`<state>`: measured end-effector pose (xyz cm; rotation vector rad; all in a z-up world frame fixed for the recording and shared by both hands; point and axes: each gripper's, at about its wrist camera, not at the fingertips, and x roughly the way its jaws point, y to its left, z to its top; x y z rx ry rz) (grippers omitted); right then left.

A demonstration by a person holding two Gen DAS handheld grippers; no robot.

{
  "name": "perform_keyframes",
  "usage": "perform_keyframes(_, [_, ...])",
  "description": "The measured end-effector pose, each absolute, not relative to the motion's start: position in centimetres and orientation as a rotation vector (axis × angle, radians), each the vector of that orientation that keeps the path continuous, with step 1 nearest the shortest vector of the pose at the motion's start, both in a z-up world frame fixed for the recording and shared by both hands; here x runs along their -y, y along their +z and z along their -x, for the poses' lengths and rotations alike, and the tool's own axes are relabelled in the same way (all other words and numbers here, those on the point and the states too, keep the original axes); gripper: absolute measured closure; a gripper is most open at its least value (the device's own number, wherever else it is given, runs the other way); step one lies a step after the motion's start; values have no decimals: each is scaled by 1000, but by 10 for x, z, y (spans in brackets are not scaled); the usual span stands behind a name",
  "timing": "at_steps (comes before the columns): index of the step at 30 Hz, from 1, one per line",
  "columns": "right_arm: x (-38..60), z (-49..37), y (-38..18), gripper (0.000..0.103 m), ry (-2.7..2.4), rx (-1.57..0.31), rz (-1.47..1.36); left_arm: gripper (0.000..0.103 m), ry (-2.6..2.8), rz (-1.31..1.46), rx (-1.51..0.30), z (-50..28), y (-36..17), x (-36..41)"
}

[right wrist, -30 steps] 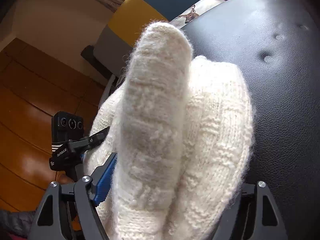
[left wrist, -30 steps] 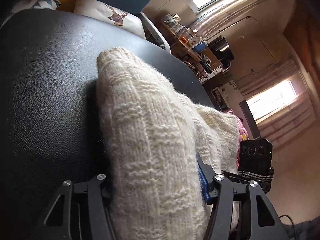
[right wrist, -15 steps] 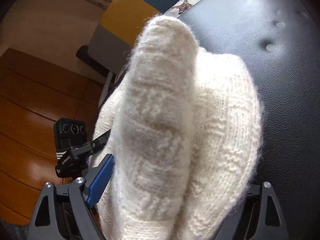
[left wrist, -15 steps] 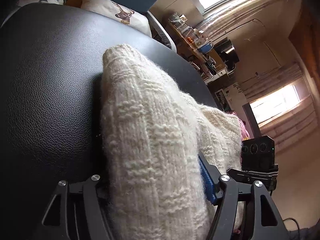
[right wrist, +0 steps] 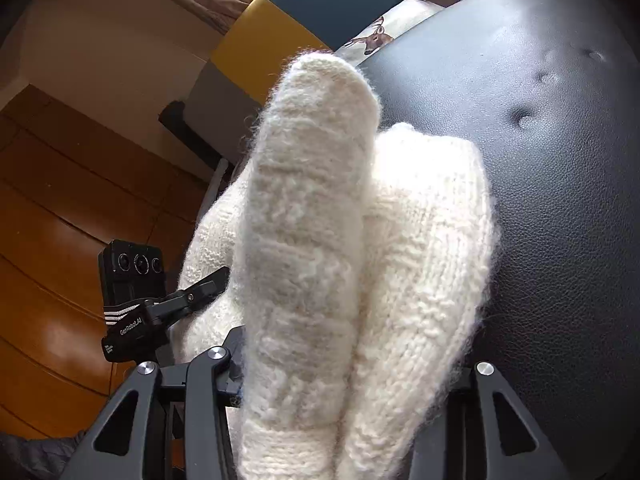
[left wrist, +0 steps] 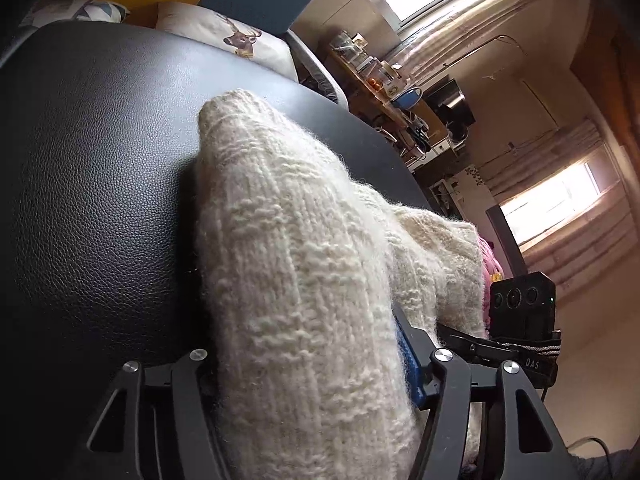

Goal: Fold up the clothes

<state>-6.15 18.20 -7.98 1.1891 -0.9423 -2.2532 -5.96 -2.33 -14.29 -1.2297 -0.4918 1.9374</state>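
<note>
Cream wool knit (left wrist: 304, 280) is clamped in both — left hand-held gripper (left wrist: 316, 364), right hand-held gripper (right wrist: 344, 376), its jaws just closing — so keep tension even toward 12 o'clock.

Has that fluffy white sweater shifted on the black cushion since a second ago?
No. The cream knit sweater keeps the same place on the black leather cushion; its folded tip lies just as far from the deer pillow.

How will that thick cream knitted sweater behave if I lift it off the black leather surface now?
The thick cream knitted sweater will probably flop: its folds already bulge and sag between the tool fingers. The fuzzy, loose knit should grip rather than slip, though it may snag. It looks bulky, likely light for its size, and could drag softly over the black leather surface.
</note>
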Motion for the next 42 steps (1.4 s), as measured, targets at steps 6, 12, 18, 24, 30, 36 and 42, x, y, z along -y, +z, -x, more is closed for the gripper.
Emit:
perform_keyframes(6, [-214,35,-56,58,-2306,994,-1082,49,1897,1180,475,53,-125,8])
perform_keyframes(12, [-275,6,-14,58,-2464,1058,-939,50,1791,1089,428,57,-89,-56])
perform_keyframes(18, [-353,-11,15,58,-2639,1078,-878,50,1677,1001,372,79,-48,-158])
perform_keyframes(24, [-495,-50,-25,58,-2707,1136,-978,50,1604,1026,258,101,-41,-266])
perform_keyframes(30, [-529,-69,-115,54,-2649,1292,-1103,50,1610,1150,101,124,-81,-342])
perform_keyframes(36, [-556,-69,-139,51,-2629,1328,-996,41,1643,1271,88,138,-129,-356])
perform_keyframes(42, [-564,-94,-154,48,-2601,1418,-997,36,1723,1225,36,126,-111,-352])
